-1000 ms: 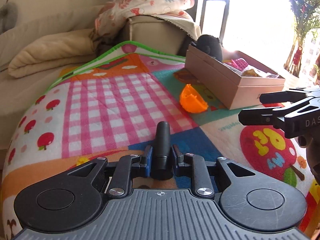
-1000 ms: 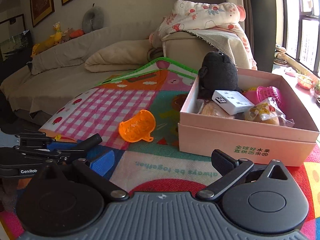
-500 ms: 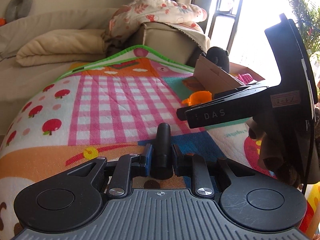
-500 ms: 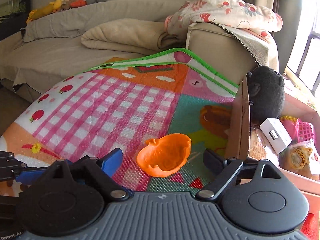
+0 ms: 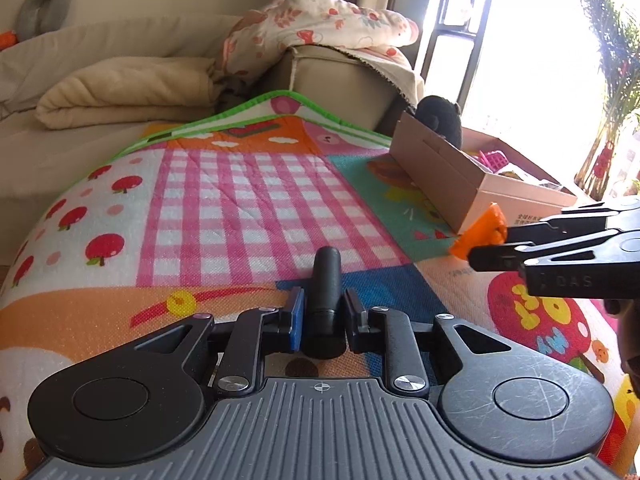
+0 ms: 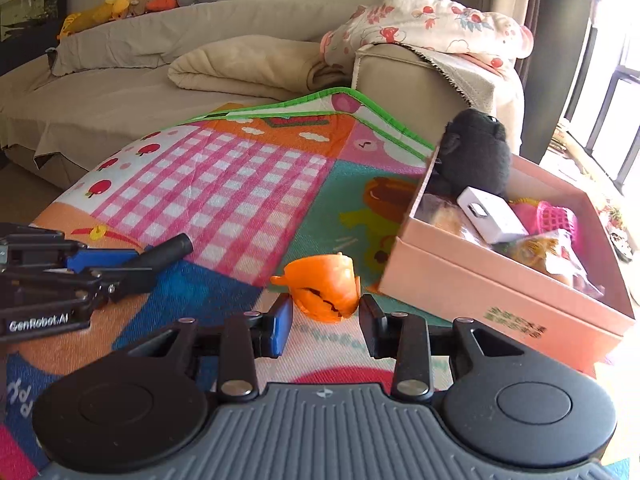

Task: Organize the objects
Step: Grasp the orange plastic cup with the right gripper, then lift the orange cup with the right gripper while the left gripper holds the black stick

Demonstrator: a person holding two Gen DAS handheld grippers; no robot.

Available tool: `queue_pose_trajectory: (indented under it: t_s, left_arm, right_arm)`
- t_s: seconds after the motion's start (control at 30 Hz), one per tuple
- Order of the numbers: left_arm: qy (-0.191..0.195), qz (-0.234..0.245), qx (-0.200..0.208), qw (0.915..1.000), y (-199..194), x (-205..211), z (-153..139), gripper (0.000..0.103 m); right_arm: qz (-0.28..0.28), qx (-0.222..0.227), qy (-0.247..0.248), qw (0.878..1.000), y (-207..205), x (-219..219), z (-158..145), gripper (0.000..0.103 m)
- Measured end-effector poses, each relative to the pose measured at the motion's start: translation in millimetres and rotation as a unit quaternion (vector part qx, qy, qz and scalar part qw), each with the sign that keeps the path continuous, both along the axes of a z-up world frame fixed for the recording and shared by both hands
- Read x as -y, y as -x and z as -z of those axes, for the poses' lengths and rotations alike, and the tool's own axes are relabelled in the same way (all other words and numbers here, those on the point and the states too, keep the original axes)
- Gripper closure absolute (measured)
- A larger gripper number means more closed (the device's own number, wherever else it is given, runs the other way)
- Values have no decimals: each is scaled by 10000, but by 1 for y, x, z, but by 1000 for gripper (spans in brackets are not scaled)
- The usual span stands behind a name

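Note:
My left gripper (image 5: 322,314) is shut on a black cylinder (image 5: 326,276) and holds it low over the play mat; it also shows in the right wrist view (image 6: 132,258). My right gripper (image 6: 326,316) is closed around an orange pumpkin-shaped cup (image 6: 322,288), its pads at both sides of it; the cup also shows in the left wrist view (image 5: 480,234) at the tips of my right gripper (image 5: 476,254). A pink cardboard box (image 6: 480,280) stands just right of the cup, holding a black plush toy (image 6: 476,156), a white charger (image 6: 492,220) and snack bags.
A colourful play mat (image 5: 248,200) covers the floor. A beige sofa (image 6: 120,80) with a folded blanket (image 6: 248,64) and a flowered quilt (image 6: 432,24) stands behind it. A bright window and a plant (image 5: 612,80) are at the right.
My right gripper has come down to the orange cup and closed its fingers around it. My left gripper has kept the black cylinder and barely moved.

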State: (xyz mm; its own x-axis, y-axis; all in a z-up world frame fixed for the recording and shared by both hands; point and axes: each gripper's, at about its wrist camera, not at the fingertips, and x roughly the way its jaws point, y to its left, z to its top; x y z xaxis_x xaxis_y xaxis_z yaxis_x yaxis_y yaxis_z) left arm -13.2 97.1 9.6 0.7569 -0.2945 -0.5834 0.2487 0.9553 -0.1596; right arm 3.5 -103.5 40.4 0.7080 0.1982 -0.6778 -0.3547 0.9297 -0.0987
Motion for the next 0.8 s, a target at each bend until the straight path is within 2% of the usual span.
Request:
queue_pose_trajectory:
  t_s: [0.07,0.23,0.43,0.47,0.53,0.6,0.8]
  left_arm:
    - [8,9,-14,10000,1,3,-1,79]
    - [-37,380,-54,9993,12,24,-2,79]
    - [-68,937,-204,9954,21,67,-3,79]
    - [-106,1025,-208,9945,23,75,-3,79]
    - [-179,1159,-220,9929,25,88,-3,79]
    - [-266,1217,-212,9920,26,97,-2,79]
    - [-435,1261,-196,9909,28,105,-2,79]
  right_arm:
    - [85,46,-37,9999,18,18,-5,67]
    - [277,164,-2,9995,63,58,-6,67]
    - [654,104,-8,9978,86,94,12,66]
    - [726,127,-16,9973,88,99,15,64]
    - [763,171,-72,9969,92,105,18,47]
    - [752,271,-134,9967,94,109,20,35]
    - [765,297,-375,9959,85,114,20,33]
